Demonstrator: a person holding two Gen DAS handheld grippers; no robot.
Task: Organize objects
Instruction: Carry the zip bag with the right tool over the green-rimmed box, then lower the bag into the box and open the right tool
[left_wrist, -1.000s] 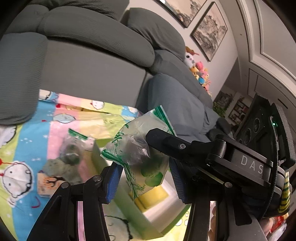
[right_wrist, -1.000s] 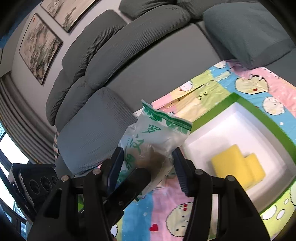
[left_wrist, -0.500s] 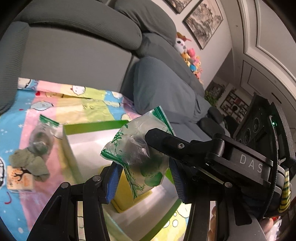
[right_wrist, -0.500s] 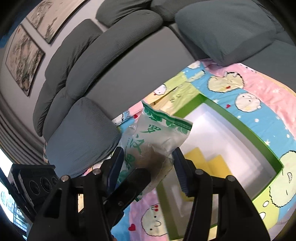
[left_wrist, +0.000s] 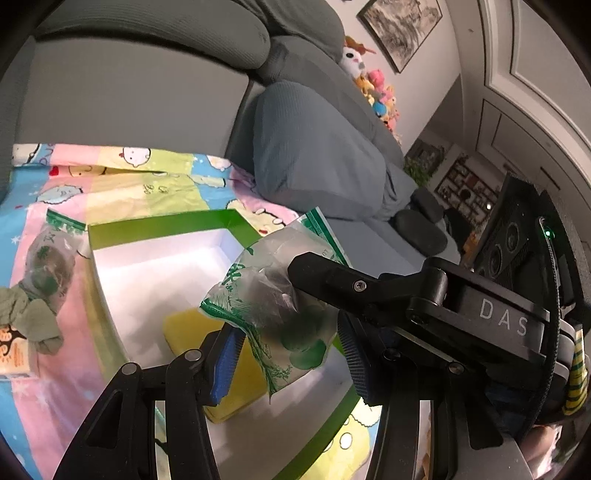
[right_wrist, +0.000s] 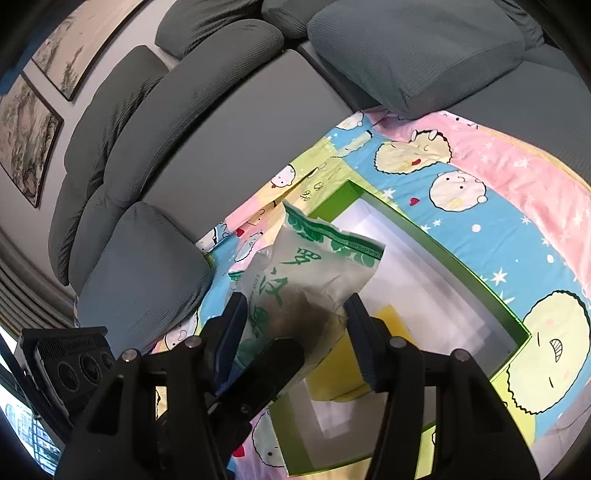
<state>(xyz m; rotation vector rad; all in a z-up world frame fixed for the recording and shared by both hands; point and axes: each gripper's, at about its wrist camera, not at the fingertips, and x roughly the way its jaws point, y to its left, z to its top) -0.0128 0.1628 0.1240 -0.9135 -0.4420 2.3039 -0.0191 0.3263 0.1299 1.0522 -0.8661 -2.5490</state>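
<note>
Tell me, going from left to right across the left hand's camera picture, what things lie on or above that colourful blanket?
Orange carton at the left edge → crumpled green cloth → small clear bag lying on the blanket → green-rimmed white box → yellow sponge inside it → green-printed plastic bag held above the box.

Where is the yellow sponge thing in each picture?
Left wrist view: the yellow sponge lies low in the middle, inside the green-edged box, partly behind the plastic bag.
Right wrist view: the sponge peeks out low and middle-right, behind the bag.
Shared landmark: the green-edged box.
</note>
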